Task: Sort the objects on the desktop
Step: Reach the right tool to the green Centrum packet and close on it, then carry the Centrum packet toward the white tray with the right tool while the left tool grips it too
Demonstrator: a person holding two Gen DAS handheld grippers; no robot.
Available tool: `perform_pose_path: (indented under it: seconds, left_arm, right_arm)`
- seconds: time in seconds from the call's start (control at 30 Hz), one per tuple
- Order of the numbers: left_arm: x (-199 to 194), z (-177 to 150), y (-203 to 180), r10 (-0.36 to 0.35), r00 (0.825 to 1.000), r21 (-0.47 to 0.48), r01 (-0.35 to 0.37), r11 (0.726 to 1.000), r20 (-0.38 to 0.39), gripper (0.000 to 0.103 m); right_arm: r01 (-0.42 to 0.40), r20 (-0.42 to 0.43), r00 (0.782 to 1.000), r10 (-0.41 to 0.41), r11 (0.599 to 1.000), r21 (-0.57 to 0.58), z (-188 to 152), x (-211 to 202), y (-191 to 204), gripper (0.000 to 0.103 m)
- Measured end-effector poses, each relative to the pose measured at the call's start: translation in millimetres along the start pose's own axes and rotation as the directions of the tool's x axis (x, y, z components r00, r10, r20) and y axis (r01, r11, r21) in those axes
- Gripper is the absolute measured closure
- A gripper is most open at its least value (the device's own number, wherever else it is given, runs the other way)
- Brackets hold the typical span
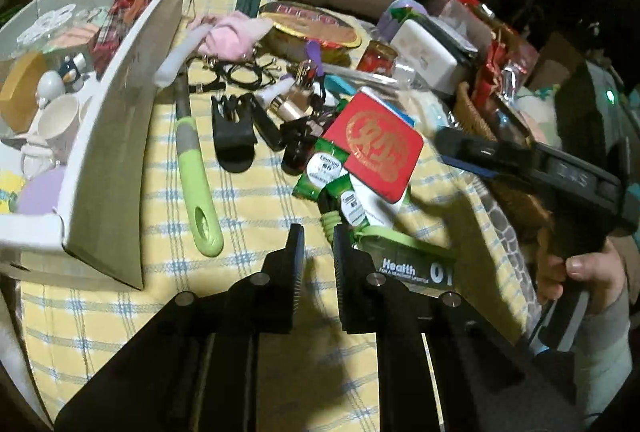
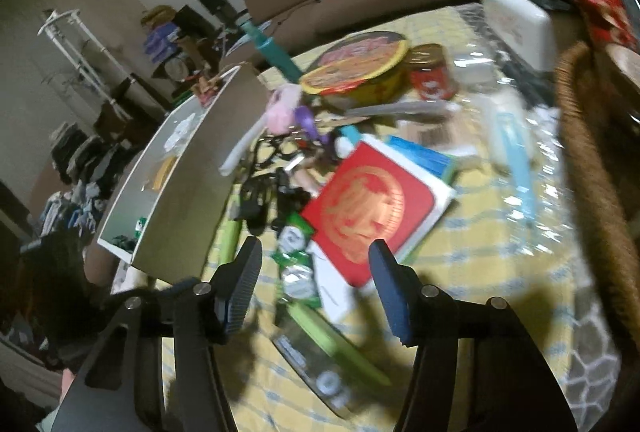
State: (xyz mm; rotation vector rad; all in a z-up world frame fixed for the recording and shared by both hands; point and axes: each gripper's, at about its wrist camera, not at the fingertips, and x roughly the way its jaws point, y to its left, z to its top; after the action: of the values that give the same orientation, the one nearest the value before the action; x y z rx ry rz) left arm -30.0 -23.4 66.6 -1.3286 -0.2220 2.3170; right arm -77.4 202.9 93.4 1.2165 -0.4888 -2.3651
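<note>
Two views show the same crowded surface (image 1: 248, 216), covered with a yellow checked cloth.

From your left wrist, the left gripper (image 1: 318, 244) has its jaws drawn almost together, with only a narrow gap and nothing between them; the cloth shows through the gap. Just beyond the right finger lies a clear package with a green band (image 1: 404, 256) and the word "Health" on it. Behind it, a red square box with a gold emblem (image 1: 378, 148) rests on a white card and on small green packets (image 1: 320, 172). To the left, a tool with a light green handle (image 1: 196, 184) lies on the cloth, beside the wall of a white open box (image 1: 120, 120) that holds cups and other small things. At the right edge, your hand (image 1: 576, 272) holds the right gripper (image 1: 456, 144), which reaches in over the surface.

From your right wrist, the picture is blurred. The right gripper (image 2: 316, 252) stands with its jaws apart, and nothing is clamped between them. The red box (image 2: 368, 208) and the green packets (image 2: 296, 260) lie just beyond the fingertips. The clear package (image 2: 320, 352) lies below the gripper. The white box (image 2: 192, 168) stands at the left, and a round yellow tin (image 2: 360, 72) is further back.
</note>
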Motion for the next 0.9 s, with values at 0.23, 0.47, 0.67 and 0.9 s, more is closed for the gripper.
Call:
perform_pose_path:
  seconds: [0.23, 0.47, 0.67, 0.9]
  left_arm:
    - [10, 0, 2, 0.003, 1.000, 0.001, -0.003, 1.000, -0.004, 0.083]
    - [14, 8, 12, 0.003, 1.000, -0.010, -0.004, 1.000, -0.005, 0.074]
    - [25, 22, -1, 0.015, 1.000, 0.049, -0.014, 0.999, -0.019, 0.062]
    - [71, 38, -19, 0.075, 0.994, 0.128, -0.064, 0.990, -0.083, 0.062]
  right_arm:
    - [0.067, -0.136, 0.987, -0.088, 0.987, -0.147, -15, 67, 29, 0.066]
    - [0.104, -0.160, 0.977, -0.139, 0.972, -0.211, -29, 91, 33, 0.078]
    - [0.006, -0.144, 0.989, -0.018, 0.997, -0.082, -19, 59, 16, 0.083]
    - [-0.025, -0.021, 0.999, 0.026, 0.999, 0.038, 3, 6, -9, 0.083]
